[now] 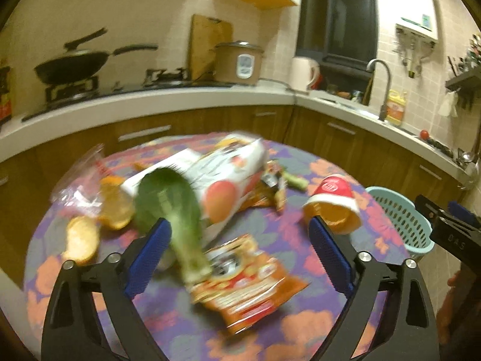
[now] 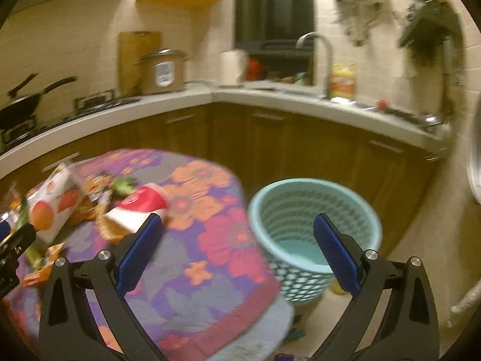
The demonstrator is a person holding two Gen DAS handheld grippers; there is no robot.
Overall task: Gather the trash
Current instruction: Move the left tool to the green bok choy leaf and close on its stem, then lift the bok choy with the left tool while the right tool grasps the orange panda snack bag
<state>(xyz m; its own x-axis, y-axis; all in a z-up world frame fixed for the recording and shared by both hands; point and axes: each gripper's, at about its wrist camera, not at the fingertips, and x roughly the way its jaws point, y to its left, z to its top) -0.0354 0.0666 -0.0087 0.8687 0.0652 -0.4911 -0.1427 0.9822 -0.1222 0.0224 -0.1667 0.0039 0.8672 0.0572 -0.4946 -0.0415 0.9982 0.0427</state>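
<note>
Nearest, left gripper (image 1: 240, 240): jaws spread wide, nothing pinched, low centre of the left wrist view, above the floral tablecloth (image 1: 186, 328)
Green leafy vegetable (image 1: 171, 207): blurred, stem just right of the left blue finger pad (image 1: 148, 258); whether they touch cannot be told
Orange snack wrapper (image 1: 249, 282): crumpled, centre, overlapping the vegetable stem
Orange peels (image 1: 82, 237): left of centre, one beside a clear plastic bag (image 1: 79, 180)
White carton with peach print (image 1: 222, 180): lying tilted, mid-frame
Red cup (image 1: 333, 201): on its side, right of centre, mouth toward the camera
Right gripper (image 2: 237, 246): jaws spread wide, holding nothing, low centre of the right wrist view, spanning the table edge
Teal basket (image 2: 312, 189): on the floor, right of the table, upright
Farther, kitchen counter (image 1: 180, 96): wok (image 1: 66, 69) upper left, rice cooker (image 1: 239, 63) centre, faucet (image 1: 381, 87) right
</note>
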